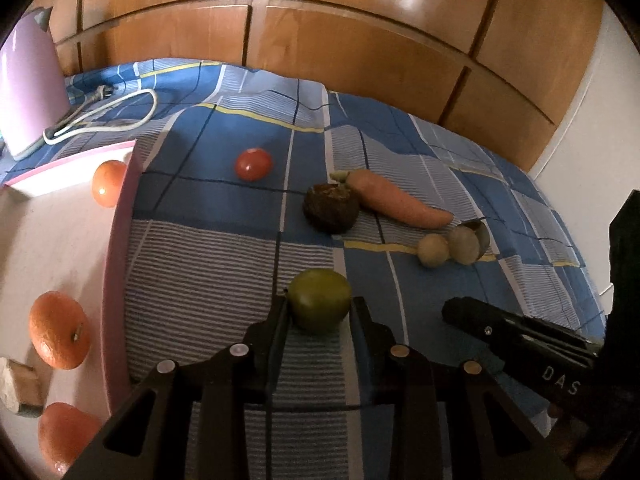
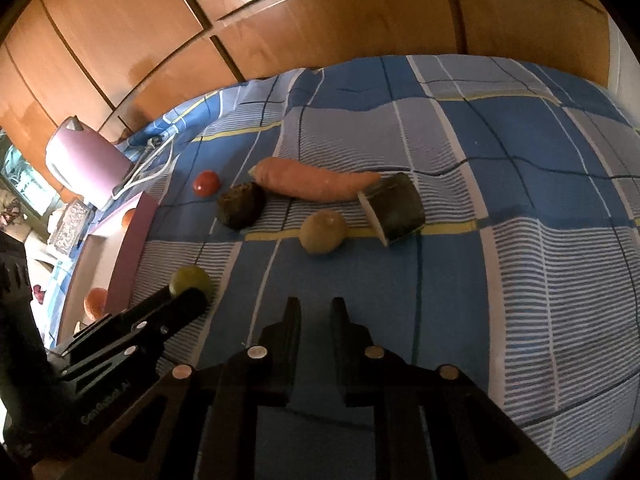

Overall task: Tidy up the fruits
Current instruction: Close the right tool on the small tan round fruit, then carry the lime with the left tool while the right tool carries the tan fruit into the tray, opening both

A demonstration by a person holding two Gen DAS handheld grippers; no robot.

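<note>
green fruit [image 1: 319, 301] sits clamped between the left gripper [image 1: 320, 312] fingers.

Lettering, item one: white capitals "DAS" on the black body of the right gripper [image 1: 460, 312], at four o'clock in the left wrist view. Item two: a faint printed line on the left gripper [image 2: 192, 294] body, eight o'clock in the right wrist view, too blurred to read.
</note>
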